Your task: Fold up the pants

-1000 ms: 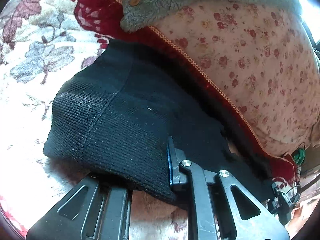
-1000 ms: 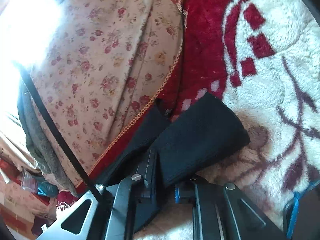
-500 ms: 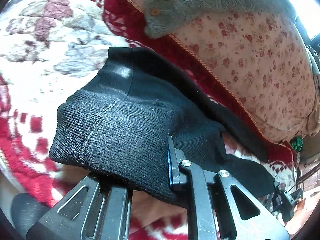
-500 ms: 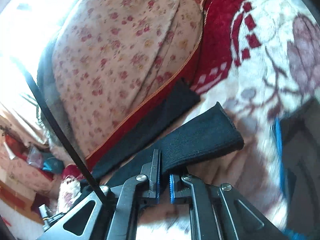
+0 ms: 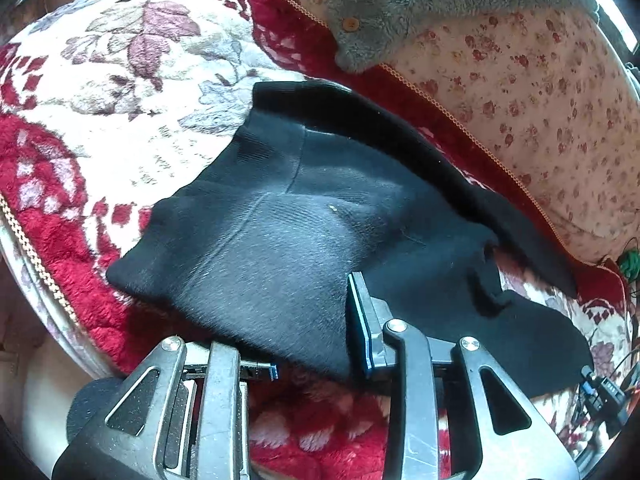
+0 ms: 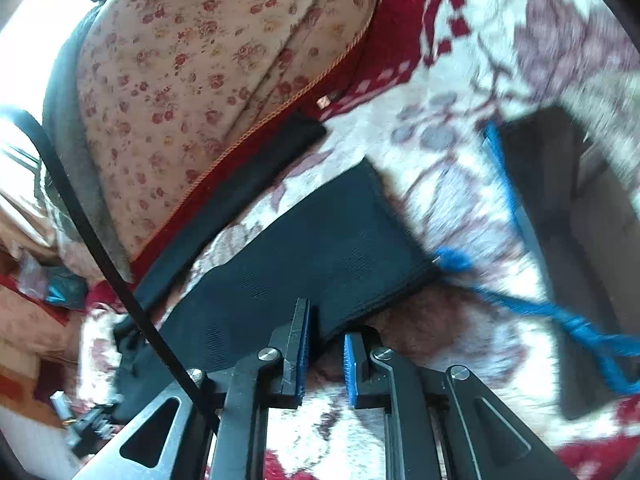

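Black knit pants [image 5: 304, 216] lie on a red and cream floral blanket [image 5: 120, 92]. In the left wrist view the ribbed waist end spreads out ahead of my left gripper [image 5: 312, 344], whose fingers stand wide apart with the fabric edge lying over them, unpinched. In the right wrist view one pant leg [image 6: 320, 248] lies flat ahead of my right gripper [image 6: 326, 356]. Its blue-padded jaws are slightly apart, with the leg's near edge just at their tips. The other leg [image 6: 240, 192] lies along the cushion edge.
A flowered cushion [image 5: 540, 100] rises behind the pants, with a grey fleece garment [image 5: 420, 4] on top. A blue cord [image 6: 560, 312] and a dark box [image 6: 580, 220] sit to the right in the right wrist view. Clutter lies at the left [image 6: 60, 288].
Both grippers have pulled back toward the blanket's near edge, and both have opened and let go of the pants. The waist and the leg now lie flatter on the blanket.
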Demonstrator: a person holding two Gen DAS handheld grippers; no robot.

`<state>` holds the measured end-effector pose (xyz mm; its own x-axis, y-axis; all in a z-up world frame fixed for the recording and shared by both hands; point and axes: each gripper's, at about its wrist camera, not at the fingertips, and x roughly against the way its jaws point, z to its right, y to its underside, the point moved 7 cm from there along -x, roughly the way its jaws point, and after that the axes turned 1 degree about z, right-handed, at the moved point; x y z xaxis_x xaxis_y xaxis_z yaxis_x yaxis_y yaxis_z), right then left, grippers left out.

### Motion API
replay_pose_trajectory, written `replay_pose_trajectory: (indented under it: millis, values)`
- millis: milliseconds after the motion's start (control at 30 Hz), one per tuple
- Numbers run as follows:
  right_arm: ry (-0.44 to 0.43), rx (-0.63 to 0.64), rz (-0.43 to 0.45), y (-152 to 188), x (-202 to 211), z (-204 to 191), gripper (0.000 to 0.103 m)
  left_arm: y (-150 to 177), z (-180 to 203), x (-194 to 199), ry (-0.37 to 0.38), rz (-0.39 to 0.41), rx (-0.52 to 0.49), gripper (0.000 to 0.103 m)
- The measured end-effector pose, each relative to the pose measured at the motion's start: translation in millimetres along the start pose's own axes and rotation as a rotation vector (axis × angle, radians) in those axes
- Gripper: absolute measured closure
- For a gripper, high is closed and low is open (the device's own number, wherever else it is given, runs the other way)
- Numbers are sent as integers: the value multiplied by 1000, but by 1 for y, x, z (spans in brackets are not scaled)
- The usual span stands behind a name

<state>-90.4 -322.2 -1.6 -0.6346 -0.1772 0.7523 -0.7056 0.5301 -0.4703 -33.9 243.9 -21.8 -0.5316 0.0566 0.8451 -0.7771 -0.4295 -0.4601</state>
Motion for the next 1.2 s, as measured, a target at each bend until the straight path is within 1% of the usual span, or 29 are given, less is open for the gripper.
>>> replay_pose_trajectory:
  millis: [67, 133, 200, 267, 333, 367, 400, 467, 500, 633, 867, 933, 967, 1000, 1033, 1100, 1200]
  values:
    - [50, 19, 30, -7, 11, 3, 80, 1, -8, 1, 4, -13, 26, 72]
    - [65, 23, 63, -14, 23, 6, 80, 4, -18, 4, -3, -23, 55, 72]
    - [68, 14, 88, -19, 34, 6, 80, 5, -22, 10, -11, -23, 60, 71]
    - [50, 7, 103, -22, 41, 3, 80, 8, -25, 19, -48, -16, 54, 71]
    - [13, 16, 114, -24, 46, -7, 79, 9, -26, 30, -105, 7, 26, 71]
    - [3, 30, 118, -25, 48, -13, 79, 9, -27, 37, -142, 28, 8, 71]
    - [-8, 36, 121, -24, 50, -18, 79, 9, -28, 45, -161, 51, -2, 71]
    - [-47, 51, 122, -24, 50, -31, 78, 8, -28, 57, -196, 98, -27, 71]
    - [-63, 66, 117, -23, 47, -40, 76, 6, -26, 63, -198, 118, -35, 71]
    - [-109, 98, 87, -19, 33, -65, 75, 0, -11, 75, -144, 140, -45, 71]
    - [-155, 188, 36, -7, 10, -108, 74, -11, 34, 63, -99, 154, -99, 71]
    - [-159, 213, 30, -5, 6, -118, 68, -11, 46, 58, -87, 154, -112, 71]
    - [-157, 223, 29, -6, 4, -121, 60, -12, 53, 55, -79, 153, -119, 71]
    - [-159, 230, 27, -6, 2, -125, 58, -12, 57, 53, -75, 149, -125, 69]
    - [-164, 235, 24, -6, 0, -130, 58, -12, 63, 49, -69, 144, -130, 63]
    - [-165, 244, 18, -7, -4, -135, 58, -13, 71, 42, -52, 137, -136, 57]
    - [-169, 247, 5, -8, -11, -140, 57, -16, 81, 34, -52, 135, -155, 57]
